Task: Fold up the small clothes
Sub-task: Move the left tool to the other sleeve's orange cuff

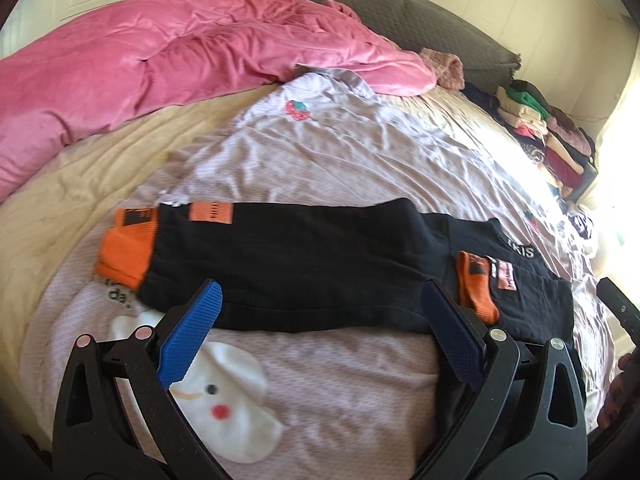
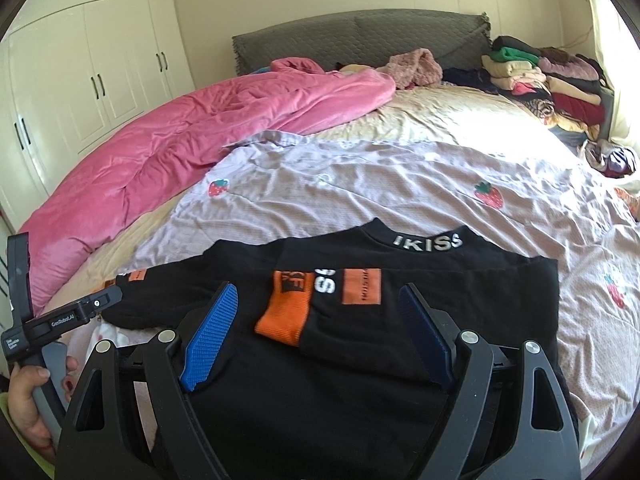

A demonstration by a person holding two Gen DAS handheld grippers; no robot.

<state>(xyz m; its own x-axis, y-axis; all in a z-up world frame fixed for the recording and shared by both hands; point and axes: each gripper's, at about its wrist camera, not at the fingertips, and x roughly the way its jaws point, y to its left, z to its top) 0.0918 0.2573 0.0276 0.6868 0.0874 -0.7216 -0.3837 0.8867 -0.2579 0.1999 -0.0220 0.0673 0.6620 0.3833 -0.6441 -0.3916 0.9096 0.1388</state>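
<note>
Two wrist views are given, and each is treated in turn.

Left wrist view: the left tool (image 1: 318, 330) is seen with its jaws spread wide and nothing gripped; the blue pads (image 1: 191, 334) hang just above the near hem of the black sweatshirt (image 1: 304, 264). The garment lies flat on the lilac strawberry-print cover (image 1: 360, 152) of the bed. One sleeve is stretched sideways, its orange cuff (image 1: 124, 254) lying at the far left. The other orange cuff (image 1: 478, 290) is folded inward onto the body. A pink quilt (image 1: 140, 68) is bunched behind, well apart from the work.

Right wrist view: the right tool (image 2: 320, 338) is likewise released, its jaws wide and empty, held over the lower body of the sweatshirt. The lettered collar (image 2: 426, 242) faces away. The left tool's handle is seen at the left edge, gripped by a hand (image 2: 26, 400). A stack of folded clothes (image 2: 540, 80) rests at the far corner of the bed.

Step in hand, as judged: the sleeve fold is half done. The next move calls for the outstretched sleeve to be gripped near its cuff by the left tool and laid across the body. The hem is then to be taken by both tools.
</note>
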